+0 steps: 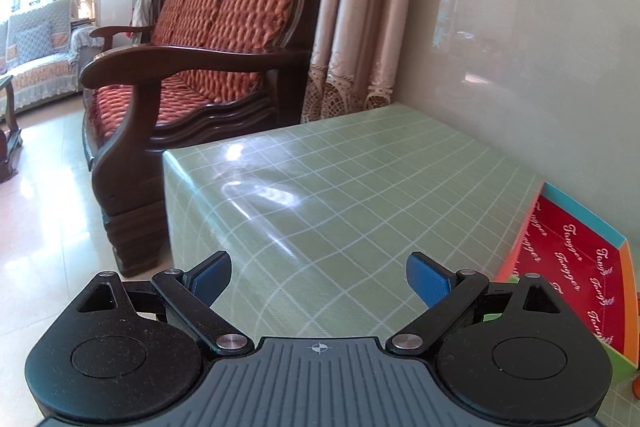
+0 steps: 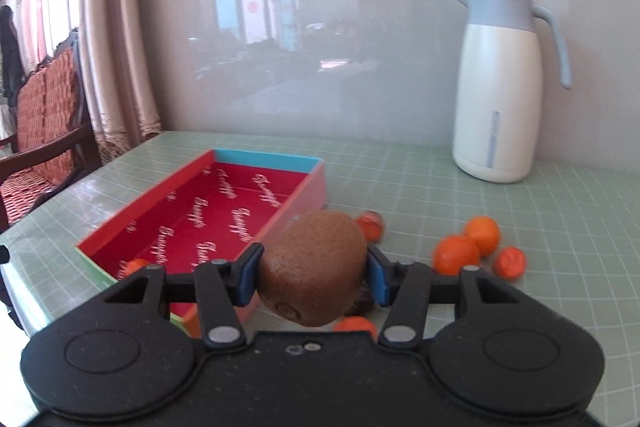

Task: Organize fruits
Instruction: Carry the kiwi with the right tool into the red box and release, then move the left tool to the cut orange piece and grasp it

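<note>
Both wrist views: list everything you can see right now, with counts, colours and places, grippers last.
kiwi: one, brown, clamped in the right gripper.
oranges: at least six small orange ones; three right of the gripper, one behind the kiwi, one below it, one in the box's near corner.
box: one, red inside, open, left of the fruit.
jug: one, white with blue-grey lid, by the wall.
table: green grid cloth.
bench: dark wood, orange cushions, beyond the table.
left gripper: open, empty.
right gripper: shut on kiwi.

Green checked table (image 2: 400, 163), red-lined box (image 2: 208, 211), small oranges (image 2: 456, 254) beside it, white jug (image 2: 496, 99)
</note>
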Demonstrator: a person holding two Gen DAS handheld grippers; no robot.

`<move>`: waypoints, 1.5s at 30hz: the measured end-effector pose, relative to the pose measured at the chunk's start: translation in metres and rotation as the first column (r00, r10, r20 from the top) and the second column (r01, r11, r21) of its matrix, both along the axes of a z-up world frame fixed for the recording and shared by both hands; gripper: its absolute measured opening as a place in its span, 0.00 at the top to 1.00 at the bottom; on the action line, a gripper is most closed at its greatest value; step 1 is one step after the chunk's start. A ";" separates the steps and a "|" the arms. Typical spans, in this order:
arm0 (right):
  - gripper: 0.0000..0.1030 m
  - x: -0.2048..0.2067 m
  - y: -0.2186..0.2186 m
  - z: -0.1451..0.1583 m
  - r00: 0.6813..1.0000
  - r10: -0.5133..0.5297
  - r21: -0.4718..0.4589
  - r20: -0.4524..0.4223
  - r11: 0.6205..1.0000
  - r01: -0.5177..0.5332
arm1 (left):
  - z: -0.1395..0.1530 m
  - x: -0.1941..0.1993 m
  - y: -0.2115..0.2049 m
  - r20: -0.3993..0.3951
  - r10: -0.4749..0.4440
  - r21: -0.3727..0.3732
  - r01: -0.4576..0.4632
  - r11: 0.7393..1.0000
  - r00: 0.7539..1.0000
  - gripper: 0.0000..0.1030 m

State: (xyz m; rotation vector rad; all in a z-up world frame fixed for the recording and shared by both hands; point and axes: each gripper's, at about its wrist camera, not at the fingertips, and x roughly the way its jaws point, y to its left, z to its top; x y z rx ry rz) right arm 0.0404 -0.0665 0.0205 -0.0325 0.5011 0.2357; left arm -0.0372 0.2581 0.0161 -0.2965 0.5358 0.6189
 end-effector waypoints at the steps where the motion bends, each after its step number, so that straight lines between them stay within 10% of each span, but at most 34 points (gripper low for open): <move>1: 0.50 0.000 0.006 0.001 1.000 0.017 0.000 0.004 1.000 -0.017 | -0.001 -0.002 0.003 -0.002 0.007 0.000 -0.007 1.000 1.000 0.09; 17: 0.50 0.007 0.080 -0.017 0.987 0.158 -0.094 -0.016 0.983 -0.159 | -0.011 -0.029 0.047 -0.016 0.098 -0.008 -0.098 0.995 0.995 0.09; 45: 0.49 -0.002 0.080 -0.012 0.985 0.168 -0.086 0.038 0.983 -0.164 | -0.009 -0.022 0.036 -0.026 0.076 0.010 -0.075 0.997 0.997 0.09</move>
